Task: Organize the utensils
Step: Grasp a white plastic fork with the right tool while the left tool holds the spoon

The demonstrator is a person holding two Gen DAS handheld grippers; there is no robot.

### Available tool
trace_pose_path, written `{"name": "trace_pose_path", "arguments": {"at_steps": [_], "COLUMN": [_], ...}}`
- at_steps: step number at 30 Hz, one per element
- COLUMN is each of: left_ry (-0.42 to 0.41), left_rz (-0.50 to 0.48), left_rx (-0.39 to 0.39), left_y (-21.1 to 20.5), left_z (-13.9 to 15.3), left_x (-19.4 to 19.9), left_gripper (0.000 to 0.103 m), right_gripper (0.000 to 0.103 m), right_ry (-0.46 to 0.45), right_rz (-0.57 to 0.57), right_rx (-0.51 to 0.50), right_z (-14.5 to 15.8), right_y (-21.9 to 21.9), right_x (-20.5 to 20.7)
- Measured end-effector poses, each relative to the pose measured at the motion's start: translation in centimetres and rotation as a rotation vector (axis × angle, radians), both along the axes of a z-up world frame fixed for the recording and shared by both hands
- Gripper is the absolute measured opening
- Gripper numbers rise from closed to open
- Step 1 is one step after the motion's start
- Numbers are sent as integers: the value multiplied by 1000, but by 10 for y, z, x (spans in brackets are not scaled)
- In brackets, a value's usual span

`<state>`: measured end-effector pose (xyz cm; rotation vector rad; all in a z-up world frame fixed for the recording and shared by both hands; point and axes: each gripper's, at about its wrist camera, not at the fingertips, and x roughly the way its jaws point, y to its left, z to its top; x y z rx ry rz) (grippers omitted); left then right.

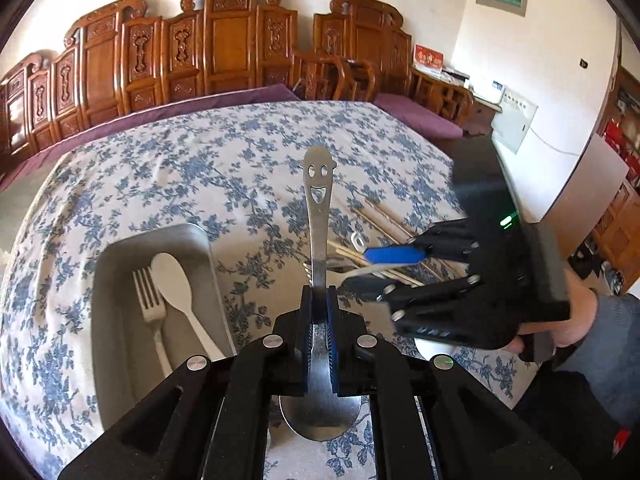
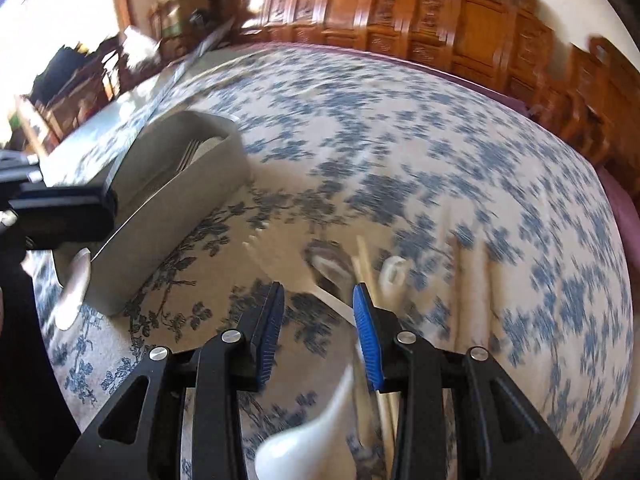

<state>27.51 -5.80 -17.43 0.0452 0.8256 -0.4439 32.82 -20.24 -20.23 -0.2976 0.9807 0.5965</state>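
The metal spoon is pinched in the left gripper, whose blue pads are pressed together on its neck. The handle points up and away, with a smiling face cut into its end, and the bowl hangs below the pads, close to the camera. The spoon is lifted above the flowered tablecloth, just right of the grey tray.

In the tray lie a fork and a white spoon, side by side, and touching along their handles.

The right gripper hovers with its jaws partly spread and nothing between the pads. Below it, on the cloth, lies a loose heap of utensils: a white fork, a metal spoon bowl, wooden chopsticks and a white spoon whose bowl is nearest the camera. This view is blurred, so which pieces touch cannot be told. From the left wrist view the right gripper is over the same heap, held by a hand in a grey sleeve.

Beyond the table stand carved wooden chairs with purple cushions. A red card and a wall sign carry writing, too small to read.
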Motion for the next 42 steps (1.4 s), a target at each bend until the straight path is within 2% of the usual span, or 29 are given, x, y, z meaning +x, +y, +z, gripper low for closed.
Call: {"name": "trace_pose_path", "arguments": {"at_steps": [7,13,23,25,26,31,42], "left_ry": [-1,-8,-15,-17,-18,-28,-37], "left_rz": [31,30,37,38,38,47,77], "left_rx": [-18,-27,-35,-38,-39,-44,-52], "left_y": [12,12,16,17,18,22,35], "left_z": [4,6,9,11,11,16,20], "left_x": [1,1,2,2,2,1,-1], "left_gripper": [5,5,5,5,5,5,5], "right_gripper": [38,38,38,32,24,8,7], "right_ry": [31,34,107,118,122,122,104], "right_rz": [66,136,171,174,174,180,169], "right_rx": [-78,-127,-174,-167,-167,-163,-139], "right_z": [-6,-4,-17,-16,-16,-14,-1], "right_y": [14,21,22,22,22,22,20], "right_x": [8,-1,5,5,5,3,-1]}}
